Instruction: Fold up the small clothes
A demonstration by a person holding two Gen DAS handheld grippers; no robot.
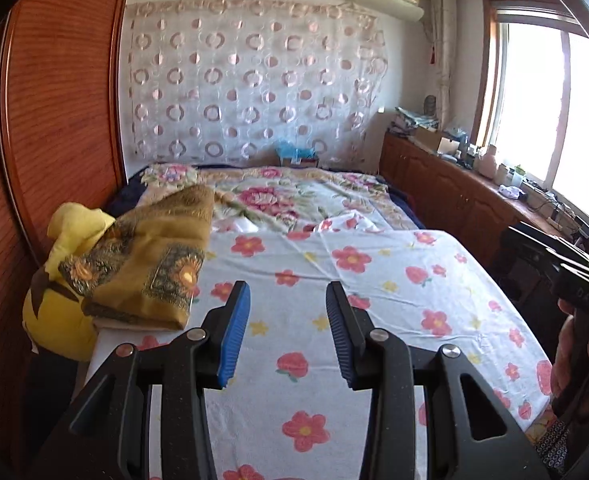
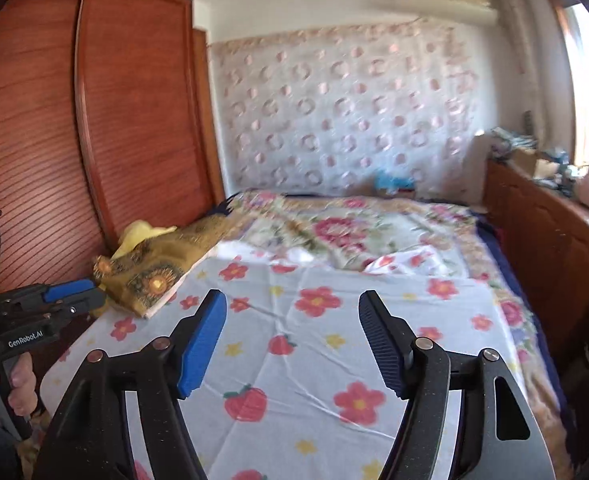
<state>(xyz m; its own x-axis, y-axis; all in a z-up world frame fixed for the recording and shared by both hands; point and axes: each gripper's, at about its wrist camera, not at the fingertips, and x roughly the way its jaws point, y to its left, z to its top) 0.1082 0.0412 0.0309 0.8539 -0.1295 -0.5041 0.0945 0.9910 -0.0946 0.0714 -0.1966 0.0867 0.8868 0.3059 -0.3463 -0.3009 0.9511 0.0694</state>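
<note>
Both grippers hang above the flowered sheet [image 1: 374, 280] on the bed, and neither has anything in it; the left gripper [image 1: 288, 312] shows its blue pads set moderately apart with only sheet visible between them; the right gripper [image 2: 292, 332] stands wider, likewise bare. The only small cloth in sight is the brown patterned cloth [image 1: 150, 264], which lies in a loose, roughly folded heap at the left edge of the bed, resting partly on a yellow plush [image 1: 58, 312] beside the wardrobe [image 1: 54, 100]; whether it is the piece to fold next or one already done and put aside I cannot tell. If it is next, the step in hand is a reach and pick, and it is best done by bringing the left gripper, which is nearer, to a free corner or hem rather than the bulk of the heap; a pinch in the middle would gather several layers and make spreading hard; take one layer at the edge, lift it clear of the plush, and draw it onto the open sheet in front, where there is room to lay it flat; the right gripper should then take the opposite corner so the cloth is tensioned evenly before any fold; keep the pads from catching the sheet itself.
</note>
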